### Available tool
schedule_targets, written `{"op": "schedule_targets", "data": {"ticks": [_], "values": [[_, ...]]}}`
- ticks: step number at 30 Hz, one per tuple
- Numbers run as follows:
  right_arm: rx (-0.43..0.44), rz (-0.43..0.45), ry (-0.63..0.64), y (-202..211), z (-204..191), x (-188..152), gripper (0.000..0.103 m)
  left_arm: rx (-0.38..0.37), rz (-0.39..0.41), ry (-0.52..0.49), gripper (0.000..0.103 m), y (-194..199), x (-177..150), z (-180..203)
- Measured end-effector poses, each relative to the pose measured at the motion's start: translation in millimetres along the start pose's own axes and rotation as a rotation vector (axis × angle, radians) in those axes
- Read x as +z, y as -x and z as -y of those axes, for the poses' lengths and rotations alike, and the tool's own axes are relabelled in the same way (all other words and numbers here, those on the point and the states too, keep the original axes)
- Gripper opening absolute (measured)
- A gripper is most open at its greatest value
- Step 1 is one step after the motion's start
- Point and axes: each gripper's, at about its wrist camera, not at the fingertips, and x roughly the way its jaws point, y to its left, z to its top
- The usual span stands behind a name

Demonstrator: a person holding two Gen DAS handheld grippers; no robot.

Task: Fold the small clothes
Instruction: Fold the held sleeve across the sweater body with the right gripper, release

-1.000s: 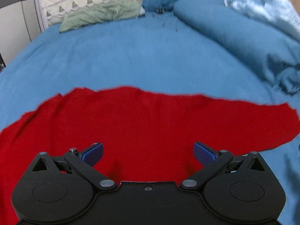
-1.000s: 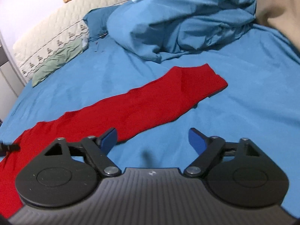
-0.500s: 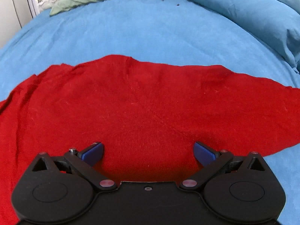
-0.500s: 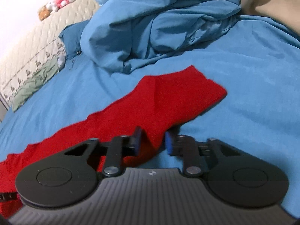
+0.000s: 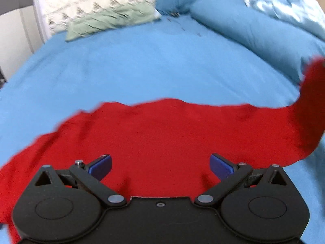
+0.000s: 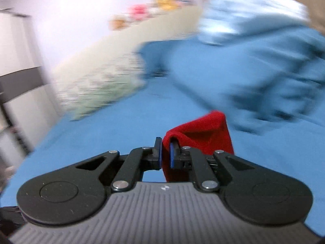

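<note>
A red garment lies spread on the blue bed sheet in the left wrist view. Its right end rises off the bed at the frame's right edge. My left gripper is open and empty, hovering over the garment's near part. In the right wrist view my right gripper is shut on the red garment's end and holds it lifted above the sheet. That view is blurred by motion.
A bunched blue duvet lies at the far right of the bed; it also shows in the right wrist view. A green pillow and a patterned headboard cushion sit at the head. A cabinet stands left.
My right gripper closed on the garment's right end and lifted it off the bed. My left gripper pulled back slightly and stays open over the garment.
</note>
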Motion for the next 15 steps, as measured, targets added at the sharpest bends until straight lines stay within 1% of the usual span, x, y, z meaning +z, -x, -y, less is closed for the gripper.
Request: {"op": "schedule_targets", "data": {"ticks": [2, 3, 5, 6, 8, 11, 13, 15], "values": [[0.134, -0.02, 0.042, -9.3, -57.0, -2.8, 0.023, -0.007, 0.009, 0.025, 0.103, 18.5, -4.6, -32.4], [0.203, -0.047, 0.057, -17.0, -85.4, -8.6, 0.023, -0.009, 0.011, 0.039, 0.103, 25.7, -9.3, -47.3], [0.307, -0.129, 0.098, -36.7, -133.7, -29.1, 0.023, 0.023, 0.014, 0.071, 0.103, 37.3, -21.1, -75.5], [0.336, -0.172, 0.13, -47.5, -155.4, -44.8, 0.023, 0.045, 0.015, 0.086, 0.103, 41.9, -30.0, -90.4], [0.364, -0.282, 0.213, -72.5, -194.4, -88.8, 0.023, 0.069, 0.008, 0.107, 0.103, 45.7, -47.0, -111.4], [0.354, -0.414, 0.276, -98.2, -220.5, -150.4, 0.023, 0.082, -0.051, 0.136, 0.103, 37.9, -71.6, -137.2], [0.341, -0.451, 0.301, -104.1, -227.9, -179.3, 0.023, 0.079, -0.072, 0.154, 0.103, 34.8, -85.3, -146.8], [0.337, -0.463, 0.311, -104.3, -227.3, -193.6, 0.026, 0.066, -0.069, 0.164, 0.103, 33.9, -92.8, -149.9]]}}
